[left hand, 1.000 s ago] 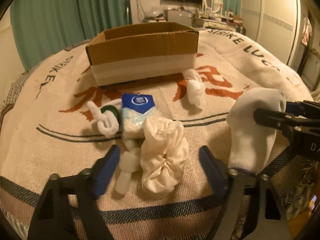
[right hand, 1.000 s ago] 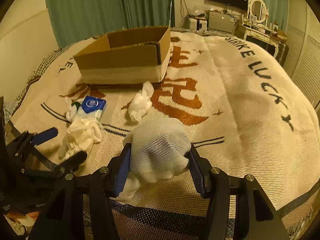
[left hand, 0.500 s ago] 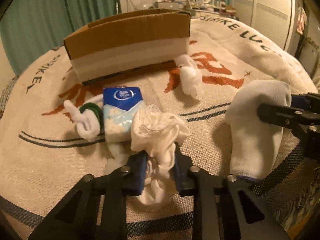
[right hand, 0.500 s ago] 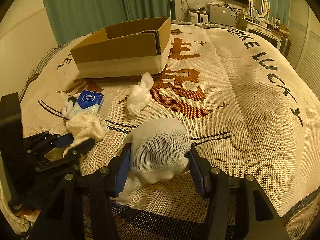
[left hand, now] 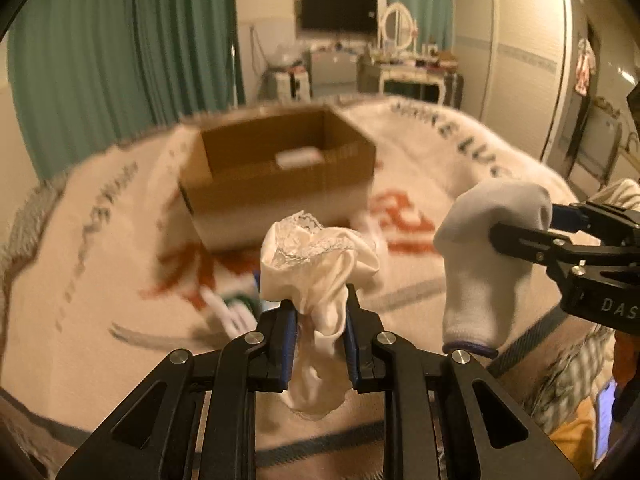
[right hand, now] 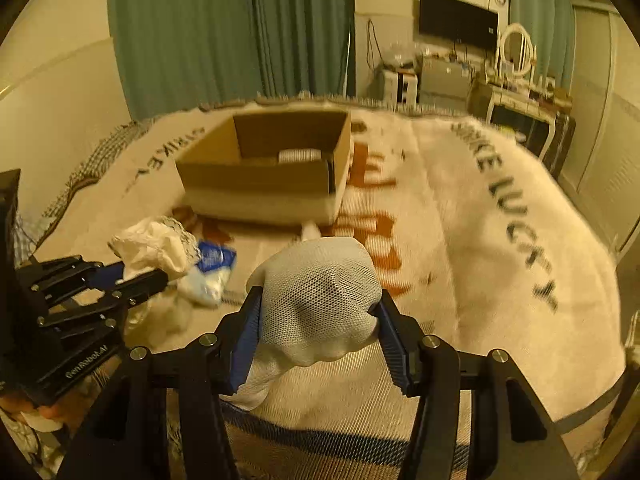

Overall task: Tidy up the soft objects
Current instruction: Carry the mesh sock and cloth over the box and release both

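My left gripper [left hand: 320,332] is shut on a crumpled white lace-edged cloth [left hand: 316,264] and holds it lifted above the bed; it also shows in the right wrist view [right hand: 152,244]. My right gripper [right hand: 320,328] is shut on a white mesh sock [right hand: 320,296], also lifted; the sock shows at the right of the left wrist view [left hand: 488,256]. An open cardboard box [left hand: 276,168] stands further back on the blanket, with a pale item [left hand: 298,157] inside. A blue tissue pack [right hand: 214,258] lies on the blanket below the left gripper.
The bed is covered by a cream blanket [right hand: 460,240] with orange and black lettering. Another white soft item [left hand: 228,316] with a green band lies near the tissue pack, blurred. Green curtains [right hand: 224,32], a TV and a dresser stand behind.
My left gripper closed on the white cloth and lifted it off the blanket toward the box. My right gripper, still holding the sock, rose as well.
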Motion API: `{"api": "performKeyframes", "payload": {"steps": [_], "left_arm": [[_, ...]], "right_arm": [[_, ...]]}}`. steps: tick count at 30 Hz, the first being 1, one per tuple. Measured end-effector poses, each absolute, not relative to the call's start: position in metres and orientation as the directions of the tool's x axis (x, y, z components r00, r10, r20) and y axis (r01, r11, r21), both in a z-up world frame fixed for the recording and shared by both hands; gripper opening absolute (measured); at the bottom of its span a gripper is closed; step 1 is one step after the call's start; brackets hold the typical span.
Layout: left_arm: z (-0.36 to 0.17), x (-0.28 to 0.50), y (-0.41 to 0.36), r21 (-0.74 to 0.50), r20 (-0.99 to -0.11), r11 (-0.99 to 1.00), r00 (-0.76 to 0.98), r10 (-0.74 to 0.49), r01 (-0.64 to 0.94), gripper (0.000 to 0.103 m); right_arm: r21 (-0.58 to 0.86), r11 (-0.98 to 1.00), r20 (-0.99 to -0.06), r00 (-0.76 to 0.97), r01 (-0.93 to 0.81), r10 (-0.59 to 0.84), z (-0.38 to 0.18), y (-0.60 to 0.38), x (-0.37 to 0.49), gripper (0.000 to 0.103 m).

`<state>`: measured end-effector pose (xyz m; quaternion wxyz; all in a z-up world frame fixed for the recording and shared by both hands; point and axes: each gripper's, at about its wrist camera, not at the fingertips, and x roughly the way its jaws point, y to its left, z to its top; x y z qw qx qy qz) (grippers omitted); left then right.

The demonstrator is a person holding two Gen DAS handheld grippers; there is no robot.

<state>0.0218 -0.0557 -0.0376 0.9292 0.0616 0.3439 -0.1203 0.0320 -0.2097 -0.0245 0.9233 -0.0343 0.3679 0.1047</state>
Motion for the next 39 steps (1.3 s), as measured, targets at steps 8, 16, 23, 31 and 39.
{"api": "performKeyframes", "payload": {"steps": [8, 16, 23, 31, 39], "left_arm": [[0.024, 0.063, -0.040, 0.040, -0.561, 0.972, 0.810, -0.170, 0.232, 0.020], [0.044, 0.147, -0.022, 0.020, -0.551, 0.983, 0.822, -0.143, 0.184, 0.021], [0.023, 0.208, -0.017, 0.040, -0.566, 0.984, 0.816, -0.119, 0.171, 0.021], [-0.020, 0.249, -0.015, 0.095, -0.599, 0.976, 0.795, -0.100, 0.195, 0.031], [-0.019, 0.258, -0.009, 0.091, -0.601, 0.986, 0.798, -0.058, 0.140, 0.064]], "right_arm": [[-0.027, 0.965, -0.582, 0.789, -0.261, 0.197, 0.040, -0.193, 0.069, 0.054], [-0.073, 0.957, -0.509, 0.835, -0.281, 0.207, 0.075, -0.167, 0.145, 0.054], [-0.075, 0.957, -0.545, 0.815, -0.281, 0.196, 0.050, -0.150, 0.227, 0.054], [0.020, 0.958, -0.634, 0.738, -0.286, 0.233, -0.007, -0.147, 0.294, 0.056], [0.015, 0.970, -0.600, 0.774, -0.243, 0.203, -0.002, -0.154, 0.292, 0.079]]}}
